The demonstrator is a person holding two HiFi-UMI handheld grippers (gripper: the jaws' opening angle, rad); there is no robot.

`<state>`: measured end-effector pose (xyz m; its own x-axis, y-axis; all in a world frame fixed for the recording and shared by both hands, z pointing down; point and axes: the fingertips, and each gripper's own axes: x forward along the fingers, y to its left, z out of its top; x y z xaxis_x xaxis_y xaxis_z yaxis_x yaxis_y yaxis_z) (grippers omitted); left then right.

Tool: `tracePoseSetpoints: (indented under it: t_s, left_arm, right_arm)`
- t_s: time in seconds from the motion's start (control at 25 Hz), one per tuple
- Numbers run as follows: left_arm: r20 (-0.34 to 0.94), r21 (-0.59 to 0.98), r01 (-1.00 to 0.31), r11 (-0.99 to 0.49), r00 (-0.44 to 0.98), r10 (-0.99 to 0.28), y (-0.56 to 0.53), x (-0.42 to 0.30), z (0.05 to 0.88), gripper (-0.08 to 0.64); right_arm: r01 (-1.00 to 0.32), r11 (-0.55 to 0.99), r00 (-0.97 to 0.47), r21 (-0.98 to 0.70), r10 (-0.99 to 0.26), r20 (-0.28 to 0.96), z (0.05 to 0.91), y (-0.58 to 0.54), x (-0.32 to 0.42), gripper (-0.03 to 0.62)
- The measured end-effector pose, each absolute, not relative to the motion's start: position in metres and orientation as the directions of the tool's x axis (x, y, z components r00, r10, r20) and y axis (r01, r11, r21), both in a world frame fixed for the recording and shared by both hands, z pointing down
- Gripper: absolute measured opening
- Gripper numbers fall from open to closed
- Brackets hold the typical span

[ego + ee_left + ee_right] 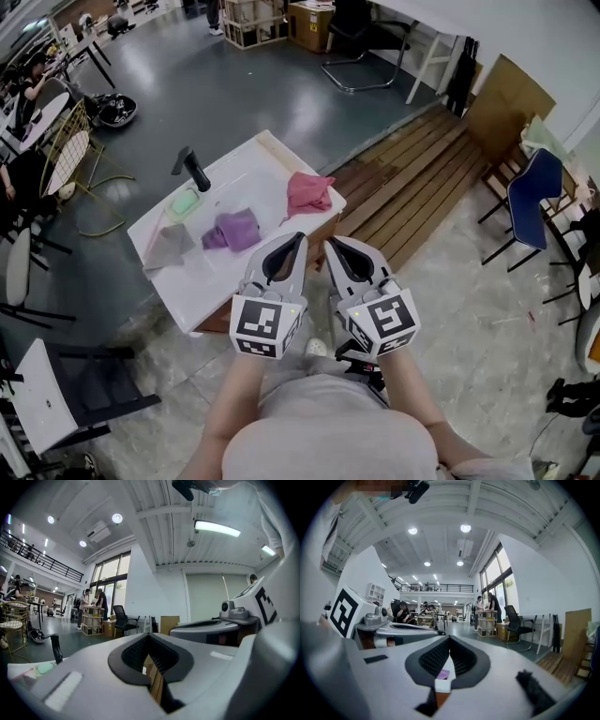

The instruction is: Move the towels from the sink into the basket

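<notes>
While near the glossy white sink, left gripper and right gripper, ribbed dark jaws pressed together, empty.

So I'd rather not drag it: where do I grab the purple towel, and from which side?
Probably the raised ridge on top of the purple towel, from above, on the side nearest the left hand-held gripper. It lies bunched in a mound, so the top offers a fold; its edges lie flat on the sink.
</notes>
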<state>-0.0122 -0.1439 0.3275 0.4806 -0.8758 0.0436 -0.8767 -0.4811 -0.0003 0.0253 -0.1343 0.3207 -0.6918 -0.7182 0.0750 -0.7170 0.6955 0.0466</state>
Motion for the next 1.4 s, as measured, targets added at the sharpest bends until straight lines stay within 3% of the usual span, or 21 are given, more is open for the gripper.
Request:
tracePoseSetpoints:
  t_s: [0.56, 1.4]
  left_arm:
    - [0.083, -0.005, -0.901, -0.435, 0.433, -0.898, -0.182, -0.009, 0.337, 0.005]
    - [0.146, 0.028, -0.877, -0.480, 0.479, -0.866, -0.265, -0.026, 0.368, 0.005]
  right_arm:
    - [-0.678, 0.735, -0.732, 0.000, -0.675, 0.091, 0.333, -0.178, 0.033, 0.017]
    - [-0.716, 0.698, -0.686, 0.019, -0.708, 0.166, 0.360, -0.260, 0.020, 0.018]
